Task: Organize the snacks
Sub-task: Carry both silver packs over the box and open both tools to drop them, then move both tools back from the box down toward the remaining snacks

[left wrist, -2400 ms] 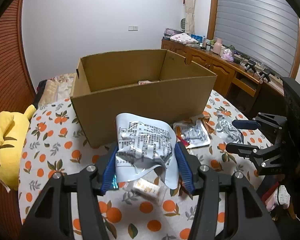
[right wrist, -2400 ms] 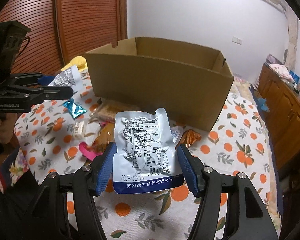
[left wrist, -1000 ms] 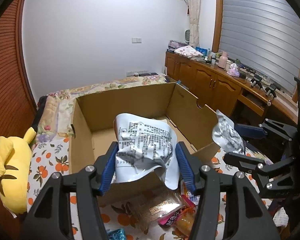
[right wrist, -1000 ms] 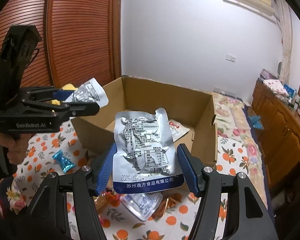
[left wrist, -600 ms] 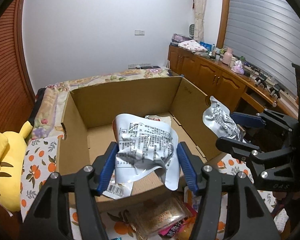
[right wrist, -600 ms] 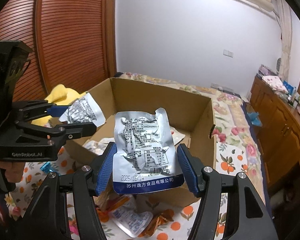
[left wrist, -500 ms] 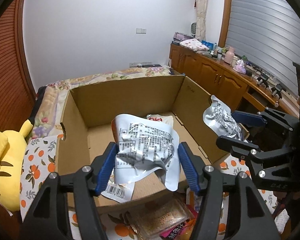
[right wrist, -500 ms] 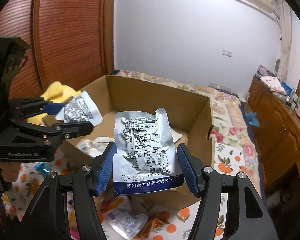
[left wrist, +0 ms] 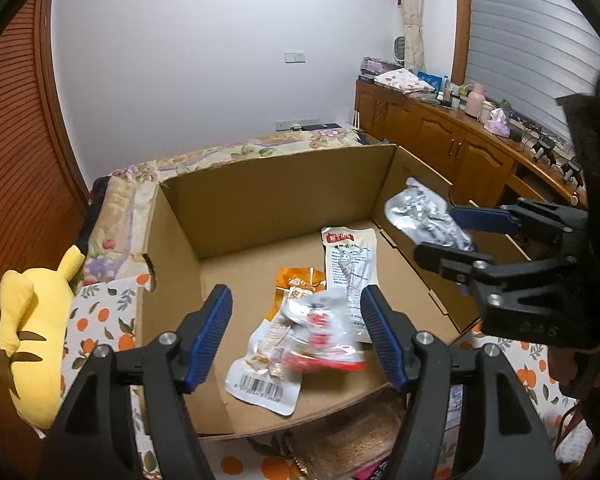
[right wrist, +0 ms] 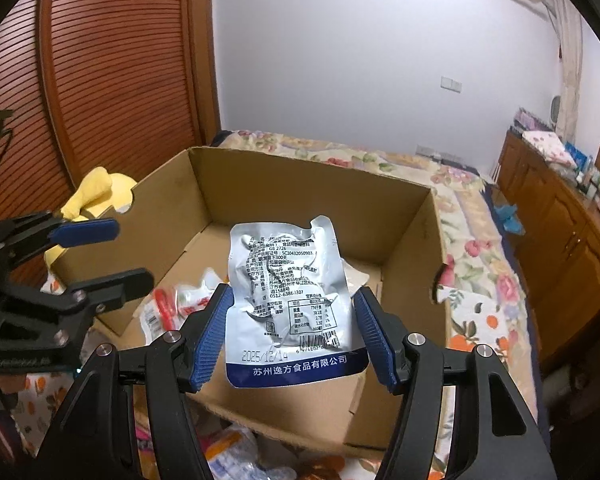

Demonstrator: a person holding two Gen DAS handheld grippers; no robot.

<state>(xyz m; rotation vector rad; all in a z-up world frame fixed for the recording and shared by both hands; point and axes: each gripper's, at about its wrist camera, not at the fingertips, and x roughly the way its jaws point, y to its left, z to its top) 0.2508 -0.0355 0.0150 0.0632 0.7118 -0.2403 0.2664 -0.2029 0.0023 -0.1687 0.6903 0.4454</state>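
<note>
An open cardboard box (left wrist: pixel 260 200) fills the middle of both views. My left gripper (left wrist: pixel 296 336) hangs over its near edge, jaws opening, with nothing pressed between the pads. A blurred silver and red packet (left wrist: pixel 320 332) lies loose below them in the box, on an orange packet (left wrist: pixel 300 280) and white packets (left wrist: pixel 350 264). My right gripper (right wrist: pixel 294 304) is shut on a silver pouch (right wrist: pixel 288 292) with printed text, held upright above the box (right wrist: pixel 400 208). In the right wrist view the left gripper (right wrist: pixel 100 252) shows open and bare at the left.
A yellow plush toy (left wrist: pixel 36 328) lies left of the box. More snack packets (right wrist: pixel 236 452) lie on the orange-print cloth in front of it. A floral bed (right wrist: pixel 472 248) lies behind, wooden cabinets (left wrist: pixel 440 144) stand at the right, and a slatted wooden door (right wrist: pixel 120 80) at the left.
The left jaws have spread and let go of their silver packet, which has dropped into the box. Both grippers have moved forward over the box. The right one keeps its pouch.
</note>
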